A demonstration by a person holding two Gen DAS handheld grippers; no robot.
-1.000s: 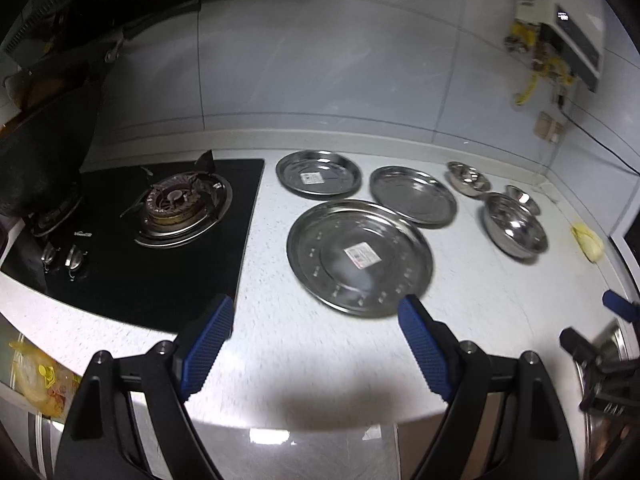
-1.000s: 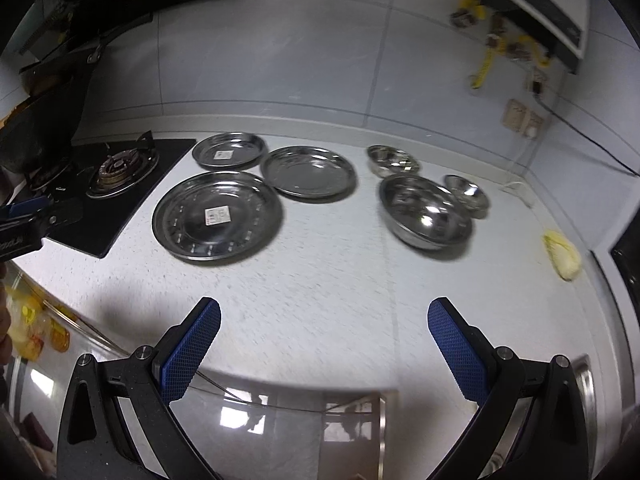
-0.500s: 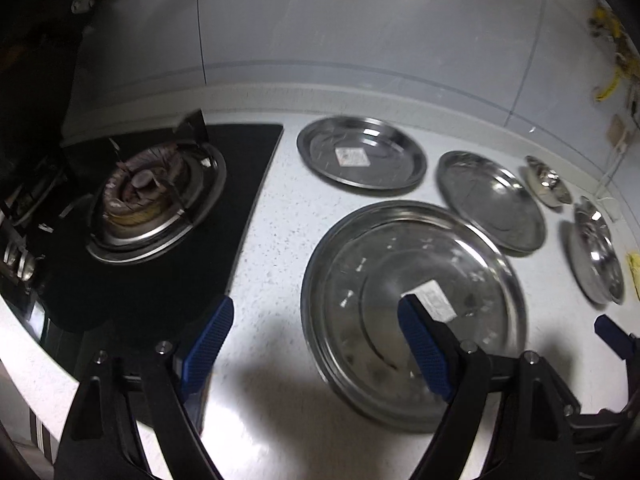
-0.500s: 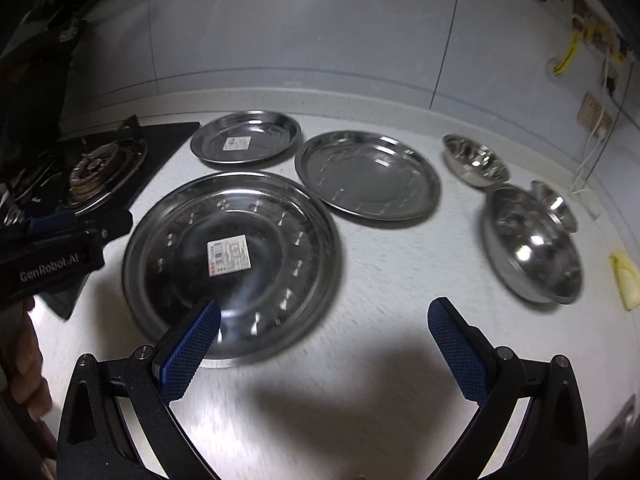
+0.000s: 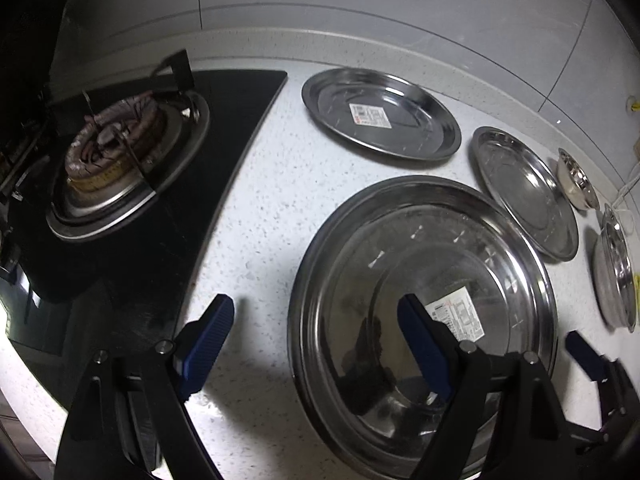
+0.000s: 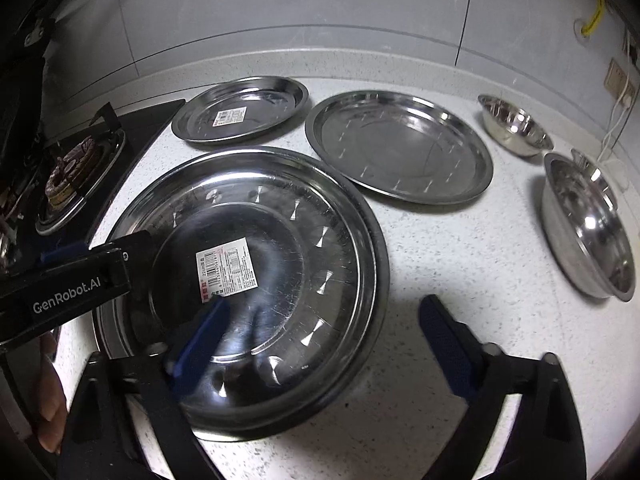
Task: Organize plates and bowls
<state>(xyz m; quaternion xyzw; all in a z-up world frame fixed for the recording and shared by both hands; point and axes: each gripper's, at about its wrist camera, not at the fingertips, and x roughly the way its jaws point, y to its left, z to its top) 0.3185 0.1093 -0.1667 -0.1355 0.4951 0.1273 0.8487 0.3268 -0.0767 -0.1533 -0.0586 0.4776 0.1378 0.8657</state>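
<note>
A large steel plate (image 5: pixel 420 280) (image 6: pixel 280 248) with a paper label lies on the white counter. My left gripper (image 5: pixel 316 340) stands open astride its left rim, one finger over the plate and one over the counter. My right gripper (image 6: pixel 322 346) straddles the right rim; its jaws are closing and its pads are not pressing on the rim. Behind lie a small labelled plate (image 5: pixel 380 116) (image 6: pixel 240 108) and a medium plate (image 5: pixel 528 196) (image 6: pixel 400 148). To the right sit a small bowl (image 5: pixel 576 180) (image 6: pixel 516 128) and a large bowl (image 5: pixel 616 268) (image 6: pixel 588 224).
A black gas stove (image 5: pixel 120 160) (image 6: pixel 68 176) borders the counter on the left, close to the large plate. The tiled wall runs along the back. The left gripper's black body (image 6: pixel 76 280) and a hand (image 6: pixel 48 400) show at the left edge of the right wrist view.
Both grippers came down and forward onto the large plate, which now fills each view. The right gripper's fingers stand closer together than half a second ago.
</note>
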